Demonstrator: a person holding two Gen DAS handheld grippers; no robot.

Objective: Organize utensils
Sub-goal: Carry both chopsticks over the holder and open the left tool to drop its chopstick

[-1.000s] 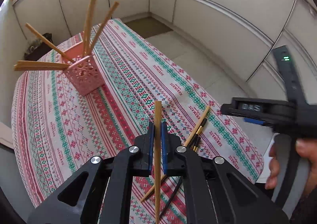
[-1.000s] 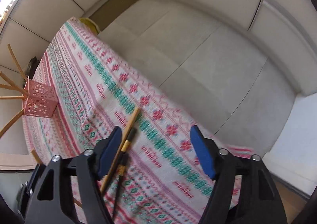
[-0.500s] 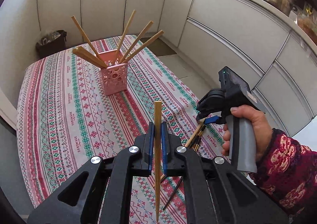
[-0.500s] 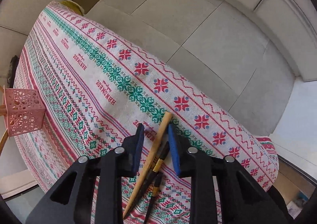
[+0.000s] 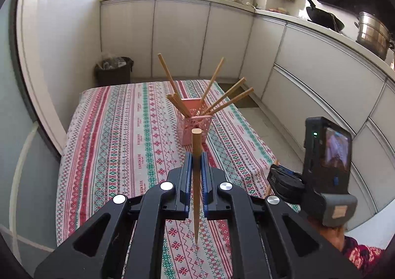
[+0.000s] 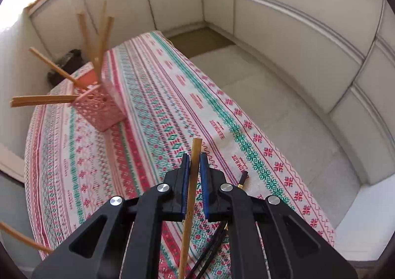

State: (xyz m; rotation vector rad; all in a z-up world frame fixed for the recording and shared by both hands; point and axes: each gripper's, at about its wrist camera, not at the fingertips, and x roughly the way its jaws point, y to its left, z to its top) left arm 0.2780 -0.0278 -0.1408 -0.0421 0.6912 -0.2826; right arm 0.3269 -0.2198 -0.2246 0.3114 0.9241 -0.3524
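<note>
My left gripper is shut on a wooden chopstick that stands upright between the pads, tip down over the patterned tablecloth. Straight ahead of it stands the pink perforated holder with several wooden chopsticks fanning out. My right gripper has its jaws closing, the pads pressed on another wooden chopstick held above the cloth. The holder is far to its upper left. Black chopsticks with gold bands lie on the cloth under the right gripper, partly hidden by it.
The table's right edge drops to a pale floor beside white cabinets. A dark bin stands behind the table. A wok and a steel pot sit on the counter. A hand holds the right gripper's body.
The right gripper has shut on the wooden chopstick and lifted it off the cloth, leaving the black ones. The left gripper has risen and turned with its chopstick to face the holder.
</note>
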